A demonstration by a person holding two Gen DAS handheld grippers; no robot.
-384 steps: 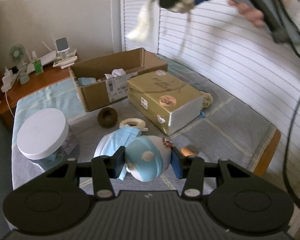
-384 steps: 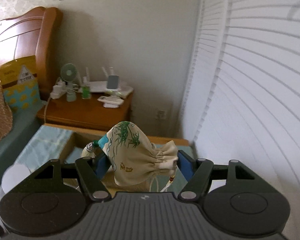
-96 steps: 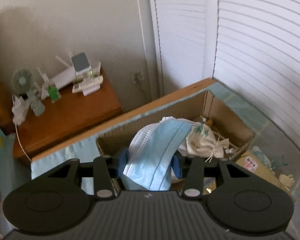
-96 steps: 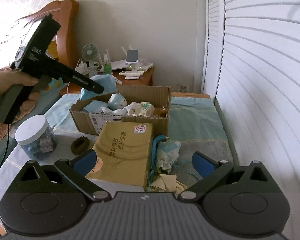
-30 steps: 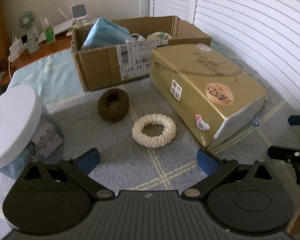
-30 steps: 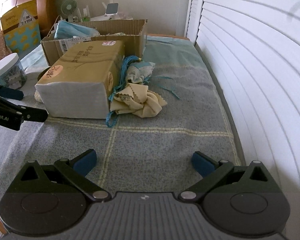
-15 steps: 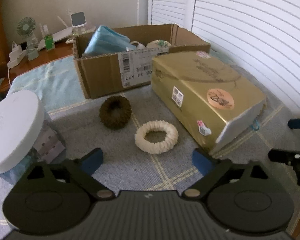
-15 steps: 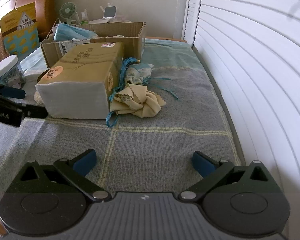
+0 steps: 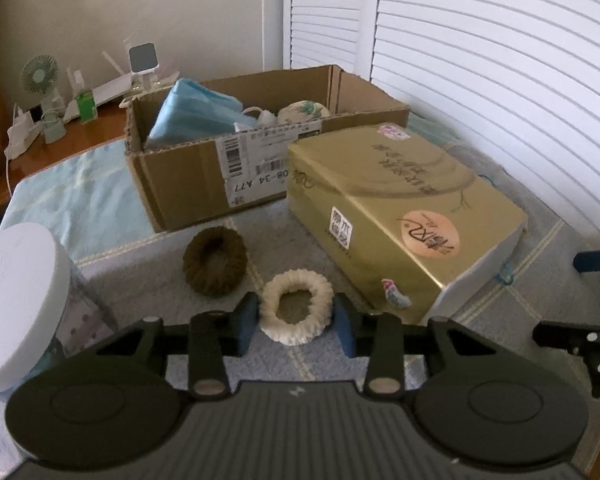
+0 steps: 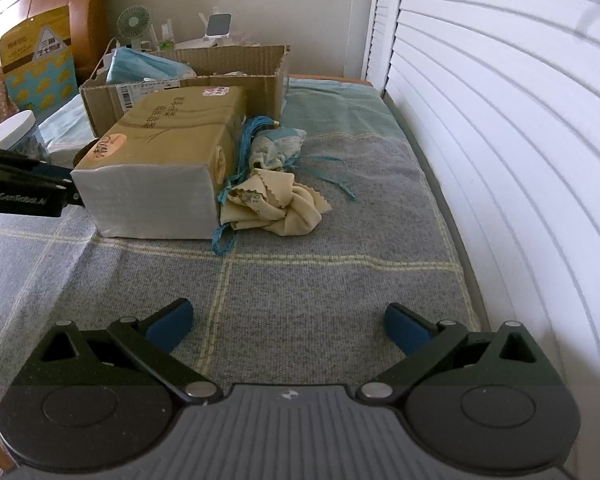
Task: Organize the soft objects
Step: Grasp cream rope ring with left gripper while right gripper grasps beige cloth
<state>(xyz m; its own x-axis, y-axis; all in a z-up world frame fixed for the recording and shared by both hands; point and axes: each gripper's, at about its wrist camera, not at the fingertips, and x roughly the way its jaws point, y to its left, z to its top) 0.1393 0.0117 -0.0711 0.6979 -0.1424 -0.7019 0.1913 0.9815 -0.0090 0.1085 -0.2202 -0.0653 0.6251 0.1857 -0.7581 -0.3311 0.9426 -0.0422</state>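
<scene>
Left tool (image 9: 296, 322) closing around cream scrunchie (image 9: 296, 307), brown scrunchie (image 9: 215, 261) and gold pack (image 9: 404, 208) beside; right tool (image 10: 288, 326) released

- grey checked blanket (image 10: 300, 280) under both my tongs
- cream scrunchie (image 9: 296, 306) between my left tongs' pads
- brown scrunchie (image 9: 215, 261) just beyond it
- gold tissue pack (image 9: 404, 208), cardboard box (image 9: 188, 184) further ahead
- white-lidded jar (image 9: 16, 300) left
- beige cloth (image 10: 276, 204), blue-corded pouch (image 10: 276, 148) ahead of my right tongs
</scene>
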